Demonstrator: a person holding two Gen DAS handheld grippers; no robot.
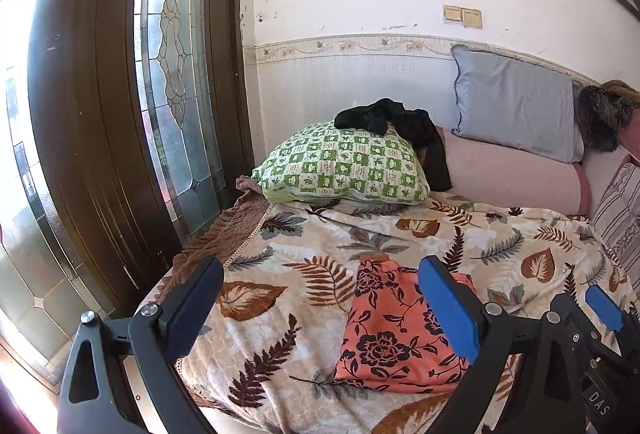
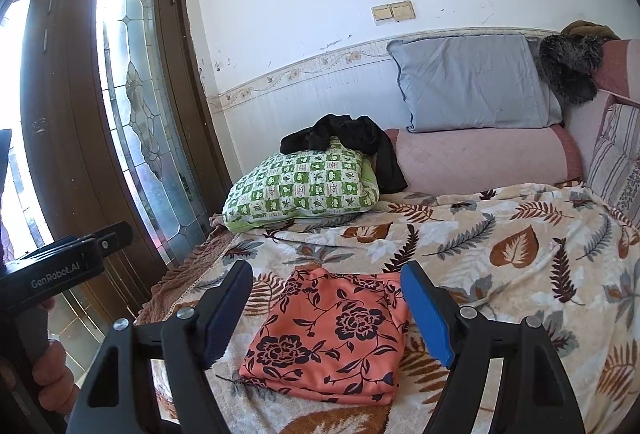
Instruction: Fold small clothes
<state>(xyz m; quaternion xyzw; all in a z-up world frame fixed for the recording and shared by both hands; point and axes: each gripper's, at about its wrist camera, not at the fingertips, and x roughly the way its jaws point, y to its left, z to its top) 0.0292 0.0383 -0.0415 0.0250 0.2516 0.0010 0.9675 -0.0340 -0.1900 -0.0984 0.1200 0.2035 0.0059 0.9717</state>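
A salmon-pink garment with dark flowers lies folded in a neat rectangle on the leaf-print blanket; it also shows in the right wrist view. My left gripper is open and empty, held above the blanket just left of the garment. My right gripper is open and empty, with the garment lying between and below its fingers. The right gripper also shows at the right edge of the left wrist view. A crumpled black garment lies on the green checked pillow.
A grey-blue pillow leans on the wall above a pink bolster. A dark furry item sits at the back right. A brown door with leaded glass stands left of the bed. Striped cushion at right.
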